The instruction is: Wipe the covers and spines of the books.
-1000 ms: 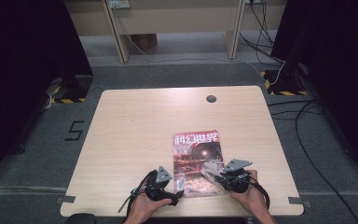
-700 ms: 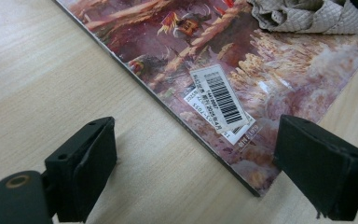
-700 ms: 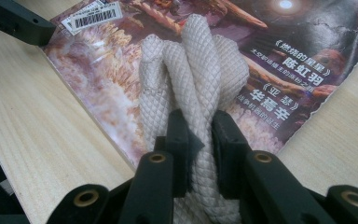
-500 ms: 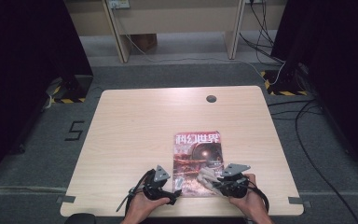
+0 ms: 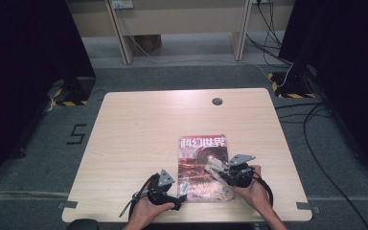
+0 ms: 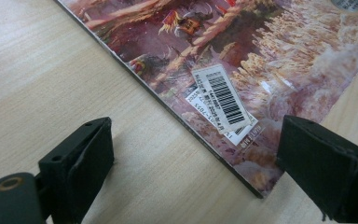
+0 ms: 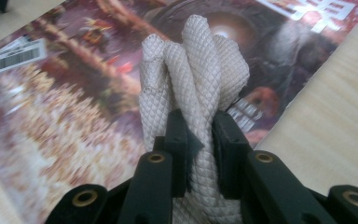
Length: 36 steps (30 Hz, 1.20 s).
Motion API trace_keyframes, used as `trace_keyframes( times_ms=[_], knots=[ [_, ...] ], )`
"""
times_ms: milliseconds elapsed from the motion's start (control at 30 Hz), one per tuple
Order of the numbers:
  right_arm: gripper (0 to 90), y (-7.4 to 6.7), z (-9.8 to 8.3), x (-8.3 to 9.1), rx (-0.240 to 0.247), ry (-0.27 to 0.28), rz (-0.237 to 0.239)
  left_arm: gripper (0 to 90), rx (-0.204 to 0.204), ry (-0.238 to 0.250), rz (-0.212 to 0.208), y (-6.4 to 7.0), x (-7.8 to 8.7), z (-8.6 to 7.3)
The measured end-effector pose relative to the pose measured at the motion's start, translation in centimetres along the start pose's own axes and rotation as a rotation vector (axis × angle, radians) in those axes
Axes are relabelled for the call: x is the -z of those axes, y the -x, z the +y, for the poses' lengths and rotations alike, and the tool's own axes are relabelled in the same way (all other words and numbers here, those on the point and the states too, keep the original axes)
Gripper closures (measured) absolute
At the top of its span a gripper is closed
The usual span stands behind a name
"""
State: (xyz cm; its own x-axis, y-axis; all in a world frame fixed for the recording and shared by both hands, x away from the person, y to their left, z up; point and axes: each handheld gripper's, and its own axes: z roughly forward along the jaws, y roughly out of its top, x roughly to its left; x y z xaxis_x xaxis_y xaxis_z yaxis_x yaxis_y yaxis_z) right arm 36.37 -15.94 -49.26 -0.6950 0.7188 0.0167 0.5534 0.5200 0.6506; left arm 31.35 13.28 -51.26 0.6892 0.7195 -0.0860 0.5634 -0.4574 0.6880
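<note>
A magazine (image 5: 202, 165) with a reddish cover lies flat near the table's front edge. My right gripper (image 5: 216, 168) hovers over its right half, shut on a bundle of white braided rope (image 7: 193, 74) that sticks up between the pads; the rope (image 5: 214, 167) shows pale above the cover. My left gripper (image 5: 181, 197) rests at the magazine's lower left corner, its jaws wide open. In the left gripper view the magazine (image 6: 242, 60) corner with a barcode sticker (image 6: 221, 100) lies between the two black pads (image 6: 81, 161), untouched.
The light wooden table (image 5: 143, 134) has a round cable hole (image 5: 217, 101) at the back. Its front edge runs just below both hands. Desk legs, cables and a dark partition stand beyond the far side.
My right gripper with the rope has shifted over the magazine, ending a little farther up and left on the cover. The left gripper stayed where it was.
</note>
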Motion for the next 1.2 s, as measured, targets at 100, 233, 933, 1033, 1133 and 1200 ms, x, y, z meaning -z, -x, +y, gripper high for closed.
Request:
trace_keyframes(
  times_ms=[100, 233, 933, 1033, 1133, 1200],
  knots=[
    [78.5, 0.5, 0.5, -0.4, -0.016, -0.003, -0.013, 10.1, -0.006, 0.000, 0.003, 0.0, 0.0, 0.0],
    [78.5, 1.2, 1.2, -1.0, -0.028, -0.004, -0.026, 10.1, -0.005, -0.002, 0.000, 0.0, 0.0, 0.0],
    [78.5, 5.7, 5.1, -4.3, -0.131, 0.019, -0.135, 10.1, -0.007, -0.001, -0.001, 0.0, 0.0, 0.0],
    [78.5, 6.6, 5.7, -5.0, -0.156, 0.029, -0.171, 10.1, -0.005, 0.002, -0.001, 0.0, 0.0, 0.0],
    [78.6, 7.5, 6.3, -5.5, -0.187, 0.039, -0.196, 10.1, -0.005, 0.002, -0.001, 0.0, 0.0, 0.0],
    [78.6, 7.9, 6.5, -5.7, -0.198, 0.040, -0.205, 10.1, -0.008, 0.002, 0.000, 0.0, 0.0, 0.0]
  ],
)
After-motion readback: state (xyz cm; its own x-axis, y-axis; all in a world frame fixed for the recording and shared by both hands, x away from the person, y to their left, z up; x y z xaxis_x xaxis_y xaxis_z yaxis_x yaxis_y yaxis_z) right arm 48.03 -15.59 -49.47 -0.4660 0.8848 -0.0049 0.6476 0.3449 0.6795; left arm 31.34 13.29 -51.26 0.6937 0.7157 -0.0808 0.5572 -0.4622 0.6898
